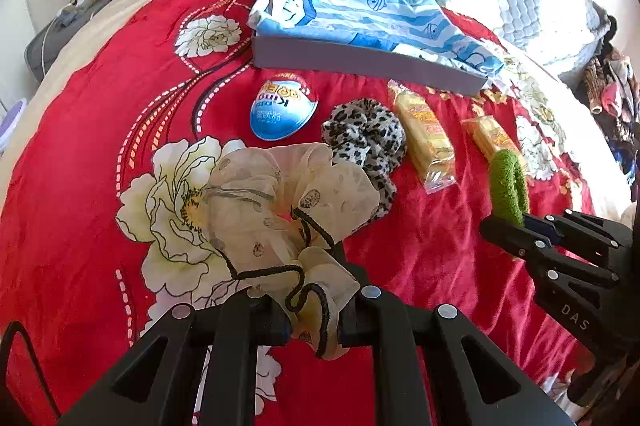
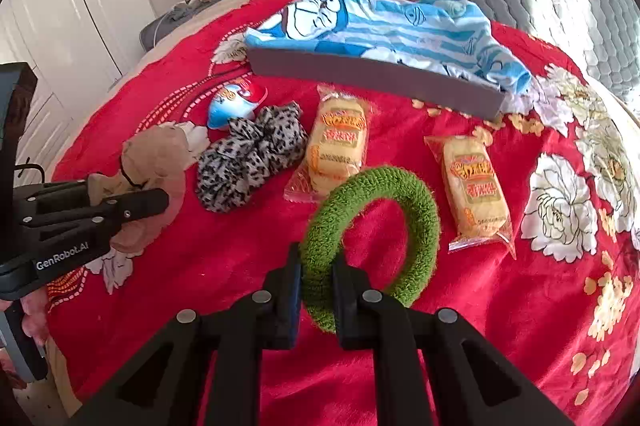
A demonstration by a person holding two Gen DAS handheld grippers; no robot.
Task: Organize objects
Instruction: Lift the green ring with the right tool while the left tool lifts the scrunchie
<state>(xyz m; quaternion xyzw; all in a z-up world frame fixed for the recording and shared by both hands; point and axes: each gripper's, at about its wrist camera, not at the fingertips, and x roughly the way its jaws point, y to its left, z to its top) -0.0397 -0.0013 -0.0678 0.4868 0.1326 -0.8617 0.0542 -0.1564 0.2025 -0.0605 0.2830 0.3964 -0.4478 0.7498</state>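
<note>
Two hair ties held, one box waiting

Left tongs [image 1: 312,330] are clamped on a cream scrunchie [image 1: 280,209]: soft, floppy, light, best pinched at its black elastic. Right tongs [image 2: 316,290] are clamped on a green ring tie [image 2: 372,226]: springy, fuzzy, held by its rim. Both hang above the bed [image 2: 400,306]. Grey box [image 2: 372,73] at the back holds a blue striped cloth [image 2: 384,21]; anything beneath is hidden.

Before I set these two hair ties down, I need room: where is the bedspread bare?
Bare red bedspread lies nearer than the leopard scrunchie, and between the two snack packs. The row below the grey box is crowded.
</note>
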